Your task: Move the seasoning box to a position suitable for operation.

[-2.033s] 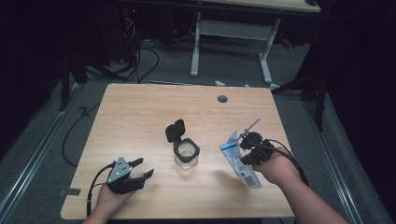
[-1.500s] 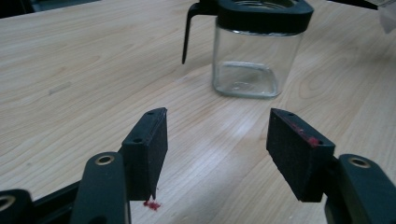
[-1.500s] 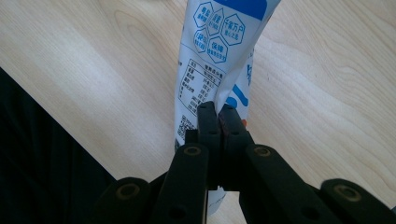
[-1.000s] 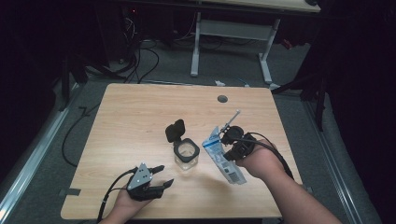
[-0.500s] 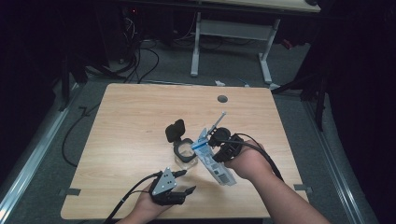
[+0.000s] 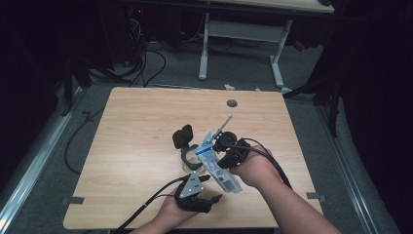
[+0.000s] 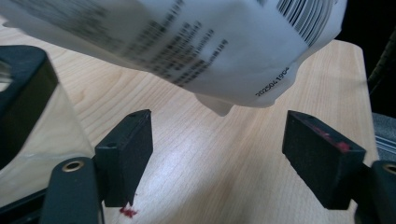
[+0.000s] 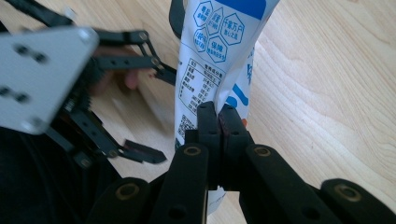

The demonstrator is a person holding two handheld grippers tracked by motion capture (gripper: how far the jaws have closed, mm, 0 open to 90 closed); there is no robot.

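Lighting's pretty uneven in the high view: the wooden table [image 6: 146,126] is lit from above and everything around it drops into near black, with the floor only dimly visible. Shadows on the tabletop are soft and short. The left gripper view is bright, but the white packet [image 7: 196,42] sits so close that its print is smeared and out of focus, probably some motion blur too. The right gripper view is sharper, with a pale glare on the grey plate [image 8: 42,74].

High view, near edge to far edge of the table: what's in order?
Left gripper with jaws open → white-and-blue printed pouch clamped in right gripper → clear jar's flipped-up black lid → small round grey grommet in the wooden tabletop.
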